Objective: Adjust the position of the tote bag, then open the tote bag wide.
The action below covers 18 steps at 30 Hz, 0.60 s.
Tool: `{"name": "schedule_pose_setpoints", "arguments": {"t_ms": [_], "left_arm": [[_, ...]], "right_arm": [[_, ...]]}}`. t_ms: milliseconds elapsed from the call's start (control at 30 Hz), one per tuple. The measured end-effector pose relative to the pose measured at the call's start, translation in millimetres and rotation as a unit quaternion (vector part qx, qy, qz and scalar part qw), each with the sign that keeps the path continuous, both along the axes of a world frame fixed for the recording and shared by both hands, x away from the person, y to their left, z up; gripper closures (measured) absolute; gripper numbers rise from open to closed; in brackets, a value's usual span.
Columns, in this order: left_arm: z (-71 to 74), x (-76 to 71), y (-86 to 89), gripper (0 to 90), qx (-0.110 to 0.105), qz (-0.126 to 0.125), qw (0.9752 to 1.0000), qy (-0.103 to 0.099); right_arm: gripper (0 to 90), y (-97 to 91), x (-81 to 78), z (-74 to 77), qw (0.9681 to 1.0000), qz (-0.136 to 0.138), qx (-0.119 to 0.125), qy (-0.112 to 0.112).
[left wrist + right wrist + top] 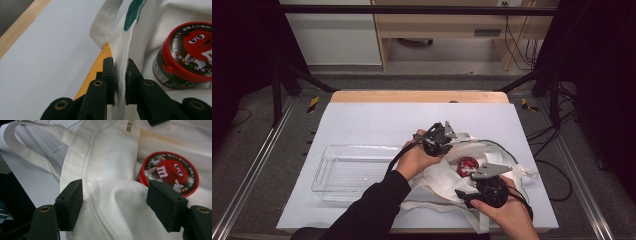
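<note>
1. Your left gripper is clamped on a thin white fabric edge of the white cloth tote bag; in the left gripper view the two black pads press the seam from both sides, with the cloth standing upright between them.
2. In the high view that left gripper sits at the far side of the bag, about mid-desk, with your left hand wrapped around its body.
3. Your right gripper stands wide apart. A raised fold of the bag's white cloth bulges up between the pads, but whether the pads actually touch it cannot be told from the right gripper view.
4. In the high view the right gripper is near the desk's front edge, towards its right corner, over the near part of the bag.
5. The round tin with the red lid and cartoon print lies on the bag's cloth between your two grippers; the same tin sits just beside the left gripper's pinched seam, and it lies just beyond the right gripper's far pad.
6. A clear plastic rectangular tray rests on the left half of the white-covered desk, beside the bag.
7. One white carry strap loops off the bag towards that tray.
</note>
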State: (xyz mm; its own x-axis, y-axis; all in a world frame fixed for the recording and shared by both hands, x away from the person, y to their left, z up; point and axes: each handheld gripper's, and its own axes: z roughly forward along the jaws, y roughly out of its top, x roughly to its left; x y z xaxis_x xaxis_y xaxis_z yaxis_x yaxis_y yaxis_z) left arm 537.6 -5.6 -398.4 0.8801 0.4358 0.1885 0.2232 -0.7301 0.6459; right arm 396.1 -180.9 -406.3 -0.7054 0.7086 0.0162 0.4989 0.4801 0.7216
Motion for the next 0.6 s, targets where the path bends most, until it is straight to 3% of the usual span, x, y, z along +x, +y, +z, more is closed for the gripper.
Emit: {"name": "schedule_pose_setpoints", "arguments": {"t_ms": [200,333,467,600], "left_arm": [[1.2,-0.8,2.8,85.1,-0.005,-0.004,1.0000,0.001],[2.0,0.7,4.2,85.7,-0.005,0.000,1.0000,0.007],[2.0,1.5,3.0,85.9,-0.006,0.003,0.9999,0.009],[1.3,3.4,2.8,86.2,-0.010,0.008,0.9998,0.012]], "right_arm": [[31.4,-1.2,0.0,-3.5,0.9999,-0.007,-0.010,0.000],[40.8,0.2,-0.6,-5.7,0.9998,-0.001,-0.020,0.003],[47.1,0.8,-3.3,-6.0,0.9998,0.003,-0.018,0.004],[59.2,-1.0,-2.8,-6.3,0.9999,0.004,-0.011,0.003]]}}
